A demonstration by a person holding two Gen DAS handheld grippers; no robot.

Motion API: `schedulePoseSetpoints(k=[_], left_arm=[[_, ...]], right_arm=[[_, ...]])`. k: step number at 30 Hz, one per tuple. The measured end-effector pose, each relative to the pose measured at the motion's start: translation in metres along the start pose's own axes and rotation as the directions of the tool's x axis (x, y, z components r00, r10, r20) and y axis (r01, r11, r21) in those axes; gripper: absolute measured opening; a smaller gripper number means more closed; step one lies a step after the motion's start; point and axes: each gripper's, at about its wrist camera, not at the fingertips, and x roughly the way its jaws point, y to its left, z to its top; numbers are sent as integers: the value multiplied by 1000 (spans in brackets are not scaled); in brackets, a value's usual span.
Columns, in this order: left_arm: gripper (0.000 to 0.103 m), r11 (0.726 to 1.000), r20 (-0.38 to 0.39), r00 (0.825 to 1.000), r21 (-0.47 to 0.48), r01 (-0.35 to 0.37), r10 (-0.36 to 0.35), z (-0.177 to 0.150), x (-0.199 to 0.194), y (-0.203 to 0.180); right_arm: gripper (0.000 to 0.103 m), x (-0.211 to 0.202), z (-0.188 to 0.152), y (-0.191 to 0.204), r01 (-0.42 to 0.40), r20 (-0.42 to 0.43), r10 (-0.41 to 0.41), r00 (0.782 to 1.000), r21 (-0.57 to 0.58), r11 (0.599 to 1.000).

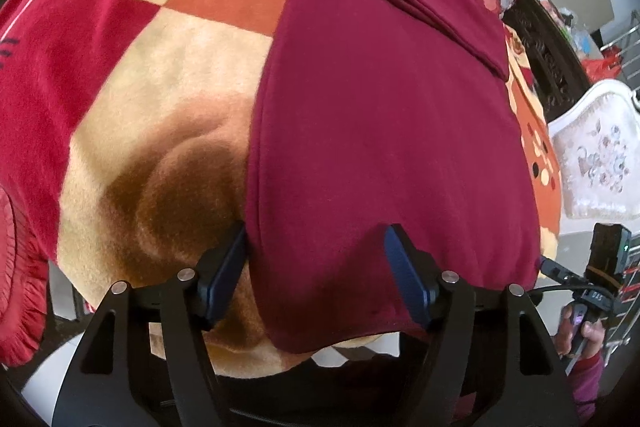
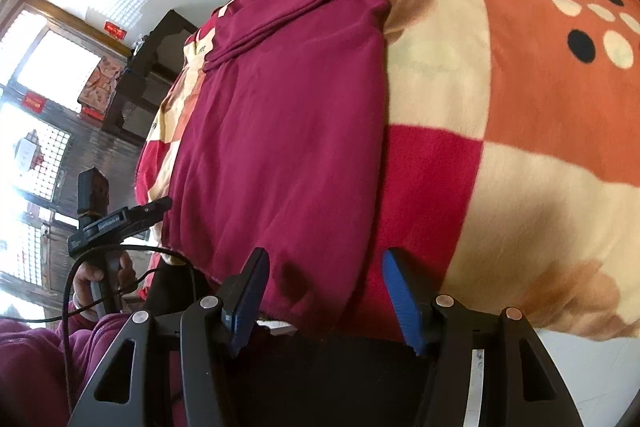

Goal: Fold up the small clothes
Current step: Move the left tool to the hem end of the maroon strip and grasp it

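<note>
- A maroon long-sleeved top (image 1: 384,131) lies flat on a checked fleece blanket (image 1: 160,75) in red, orange and cream, which covers a bed.
- Both sleeves of the maroon long-sleeved top are folded across its upper part, well beyond the hem; the folded band (image 2: 304,7) runs crosswise there.
- The left hand-held gripper (image 1: 316,239) sits at the hem's left corner with its blue fingers (image 1: 404,267) spread apart; one finger is just outside the garment's side edge, the other over the cloth.
- The right hand-held gripper (image 2: 324,267) is at the hem's opposite corner, fingers likewise spread and clamped on nothing, one above the cloth and one above the blanket just beside the garment's edge.
- A dark spot (image 2: 294,273) shows on the cloth near the hem, between the right fingers.
- A white carved footboard (image 1: 596,163) stands beyond the blanket's edge, well apart from the garment.
</note>
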Motion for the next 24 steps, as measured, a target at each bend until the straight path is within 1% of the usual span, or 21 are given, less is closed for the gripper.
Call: schedulePoseSetpoints(k=[3, 7, 12, 15, 17, 20, 22, 24], left_arm=[[70, 1000, 3, 1000, -13, 15, -15, 0, -1, 2], [70, 999, -2, 1000, -31, 29, -29, 0, -2, 6], [70, 999, -33, 999, -20, 36, -37, 0, -3, 6], [70, 999, -53, 997, -26, 47, -49, -1, -2, 9], [70, 998, -88, 994, -31, 60, -63, -3, 1, 11], [70, 997, -85, 994, -24, 69, -70, -3, 0, 12], [70, 996, -87, 993, -33, 78, -81, -3, -1, 13], [70, 995, -92, 991, -36, 90, -93, -3, -1, 15]], right_arm=[[57, 2, -2, -3, -21, -15, 22, 1000, 11, 1000], [57, 2, -3, -9, -54, -11, 54, 998, 40, 998], [57, 3, -4, -7, -58, -18, 59, 998, 36, 998], [57, 5, -2, -3, -73, -35, 73, 997, 16, 997], [56, 6, -1, 1, -78, -43, 78, 996, -8, 997], [56, 12, 1, 5, -57, -59, 55, 997, -41, 998], [52, 11, 1, 2, -69, -51, 67, 996, -31, 997], [42, 5, 1, -4, -105, -38, 105, 994, 6, 994]])
